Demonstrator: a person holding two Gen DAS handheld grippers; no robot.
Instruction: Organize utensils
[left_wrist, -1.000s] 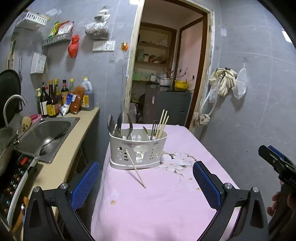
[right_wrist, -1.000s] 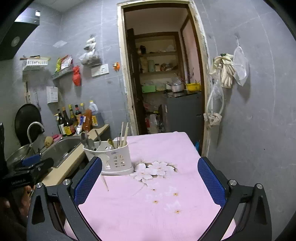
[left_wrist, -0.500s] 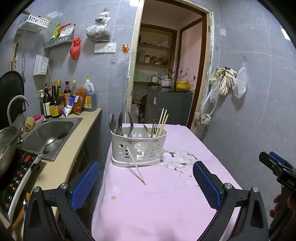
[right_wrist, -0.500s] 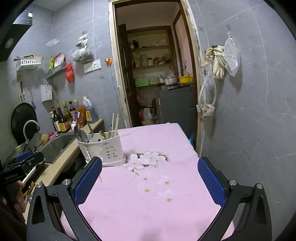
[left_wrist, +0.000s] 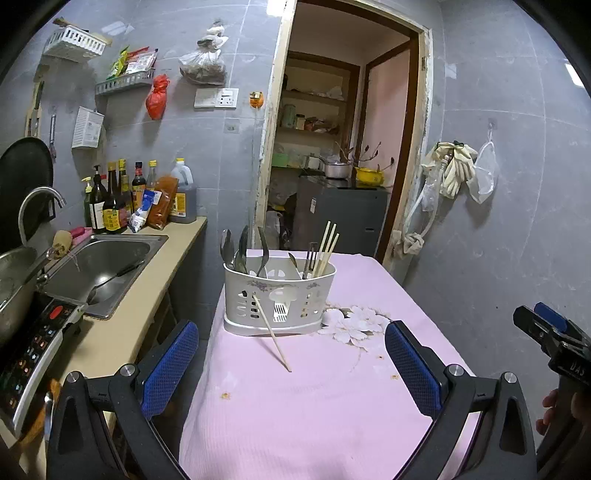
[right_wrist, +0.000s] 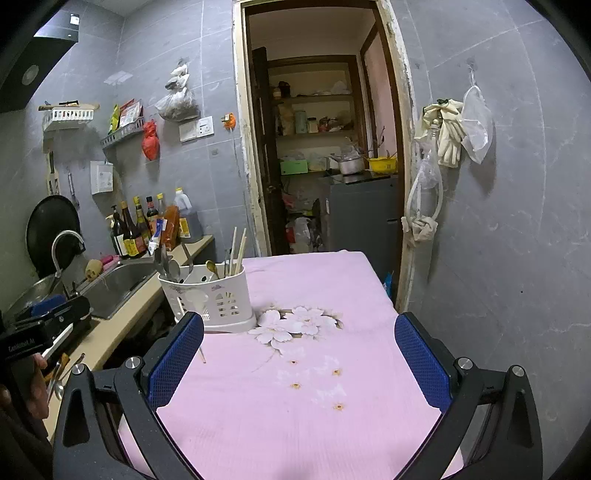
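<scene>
Pink ribbed cloth, printed with a white flower, covers the long table (left_wrist: 317, 413) that fills most of both views. Next in size is the stainless steel sink (left_wrist: 99, 266) set in the beige counter to the left, with dark sauce bottles (left_wrist: 110, 206) behind it.

On the far part of the table stands the white perforated plastic utensil caddy (left_wrist: 279, 295), holding metal spoons (left_wrist: 236, 251) in its left compartments and pale wooden chopsticks (left_wrist: 327, 245) upright at the right end.

The left gripper (left_wrist: 291, 369) and the right gripper (right_wrist: 299, 354) both hang over the near half of the table with blue-padded jaws spread wide and nothing between them.

Smallest is the task's thing: a single loose wooden chopstick (left_wrist: 271, 332), its upper end leaning against the caddy's front wall, its lower tip resting on the cloth, near the left gripper.

The step in hand looks like fetching this stray stick. To do it well, the left tongs should probably come in from above with the pads square across the shaft, near its middle where it stands clear of both cloth and wall. Closing too near the tip risks pinching cloth; too near the top risks nudging the light caddy. Once lifted, it belongs upright with the other chopsticks.
</scene>
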